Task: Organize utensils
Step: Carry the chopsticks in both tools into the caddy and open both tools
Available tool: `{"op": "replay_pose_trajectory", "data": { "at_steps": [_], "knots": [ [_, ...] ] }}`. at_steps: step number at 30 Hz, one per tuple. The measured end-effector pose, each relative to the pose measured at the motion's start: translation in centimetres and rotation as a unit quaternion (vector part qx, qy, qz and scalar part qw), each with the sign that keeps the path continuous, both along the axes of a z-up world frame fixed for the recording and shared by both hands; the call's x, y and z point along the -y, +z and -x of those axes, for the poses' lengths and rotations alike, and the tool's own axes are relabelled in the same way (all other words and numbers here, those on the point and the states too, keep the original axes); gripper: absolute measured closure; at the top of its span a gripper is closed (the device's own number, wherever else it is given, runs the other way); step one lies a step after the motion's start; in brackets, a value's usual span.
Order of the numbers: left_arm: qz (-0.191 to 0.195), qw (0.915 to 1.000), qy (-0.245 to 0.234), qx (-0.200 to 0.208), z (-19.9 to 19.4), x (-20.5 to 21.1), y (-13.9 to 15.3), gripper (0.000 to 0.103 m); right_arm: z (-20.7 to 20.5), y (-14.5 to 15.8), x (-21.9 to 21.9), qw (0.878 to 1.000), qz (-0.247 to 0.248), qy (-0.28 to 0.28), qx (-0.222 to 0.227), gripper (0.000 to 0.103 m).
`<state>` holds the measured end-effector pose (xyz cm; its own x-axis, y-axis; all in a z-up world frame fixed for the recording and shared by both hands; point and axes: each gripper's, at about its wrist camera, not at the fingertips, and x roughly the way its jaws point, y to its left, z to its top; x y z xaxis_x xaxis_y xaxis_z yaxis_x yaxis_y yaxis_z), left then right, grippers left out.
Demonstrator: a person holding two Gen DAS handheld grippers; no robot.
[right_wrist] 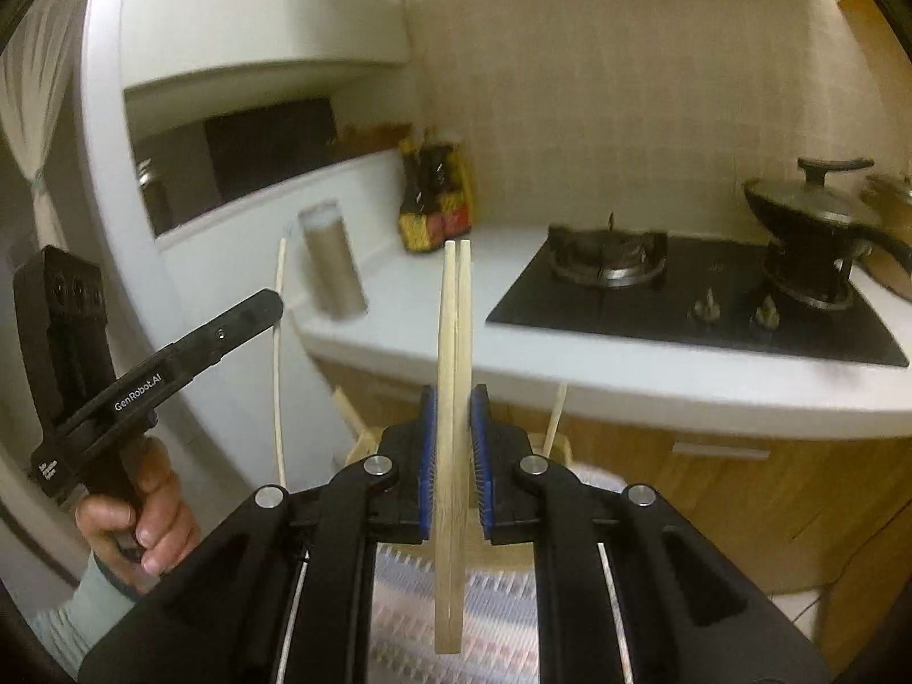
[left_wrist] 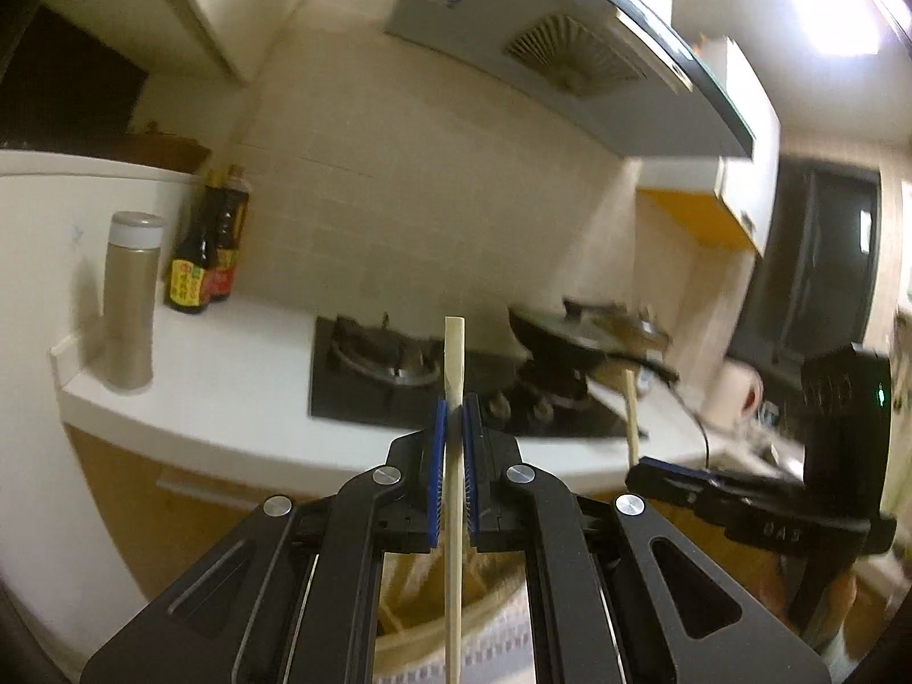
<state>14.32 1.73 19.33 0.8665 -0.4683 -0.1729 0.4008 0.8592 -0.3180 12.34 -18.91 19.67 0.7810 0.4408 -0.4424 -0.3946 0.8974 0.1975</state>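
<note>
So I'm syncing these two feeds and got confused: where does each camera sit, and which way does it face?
Left wrist: sits on the left gripper, shut on a single chopstick, facing the stove; the right gripper shows at right.
Right wrist: sits on the right gripper, shut on a pair of chopsticks, facing the same counter; the left gripper and left hand show at left.
Shared: stove, lidded pan, sauce bottles, steel flask.
</note>
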Motion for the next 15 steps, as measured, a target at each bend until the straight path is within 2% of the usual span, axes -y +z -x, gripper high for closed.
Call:
{"op": "replay_pose_trajectory", "data": {
  "at_steps": [4,7,11,15],
  "knots": [
    [0.029,0.9995,0.014,0.004,-2.7,-0.6,-0.2,0.099,-1.4,1.0,-0.5,0.996,0.024,-0.030,0.074,0.093],
    [0.031,0.9989,0.032,0.014,-4.0,-0.8,-0.7,0.099,-2.5,0.9,-0.6,0.992,0.028,-0.052,0.109,0.093],
    [0.045,0.9977,0.050,0.014,-5.8,-1.1,-2.1,0.099,-4.4,-0.4,-0.4,0.990,0.021,-0.069,0.121,0.093],
    [0.038,0.9966,0.071,0.019,-6.8,-1.0,-3.5,0.099,-6.2,-2.1,-0.1,0.990,0.006,-0.078,0.120,0.093]
  ]
}}
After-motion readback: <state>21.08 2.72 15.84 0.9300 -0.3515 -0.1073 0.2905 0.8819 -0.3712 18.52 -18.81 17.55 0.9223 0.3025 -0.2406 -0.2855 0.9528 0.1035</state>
